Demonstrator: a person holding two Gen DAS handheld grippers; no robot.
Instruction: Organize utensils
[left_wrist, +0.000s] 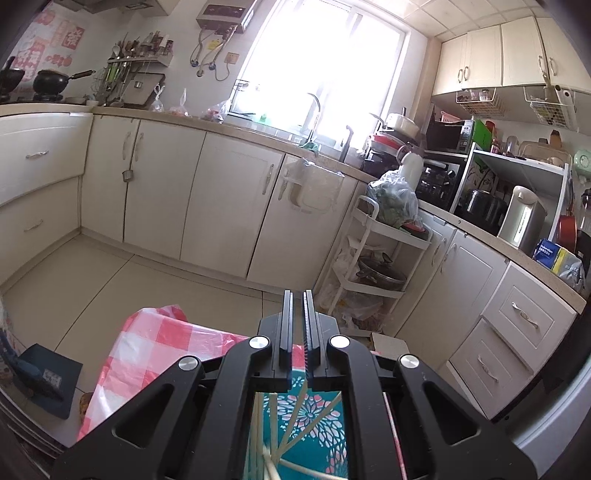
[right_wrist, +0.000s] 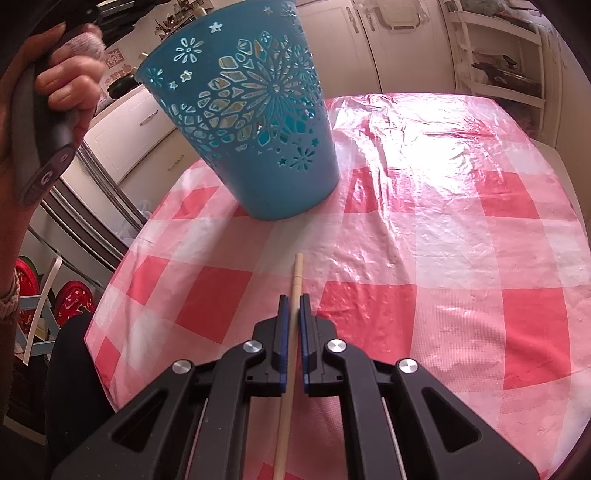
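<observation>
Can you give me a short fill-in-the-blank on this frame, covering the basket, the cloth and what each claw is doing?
1. The right claw is shut on a single wooden ____.
2. The teal plastic basket with flower cut-outs stands on a red-and-white ____ plastic tablecloth.
3. Under the shut left claw, several chopsticks lie inside the ____.

Missing words: chopstick; checked; basket

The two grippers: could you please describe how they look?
Both are matte black with silver round bolts. The left gripper has black fingers; the right gripper has blue-edged pads. The left hand grips a dark grey handle and wears a braided wristband.
</observation>
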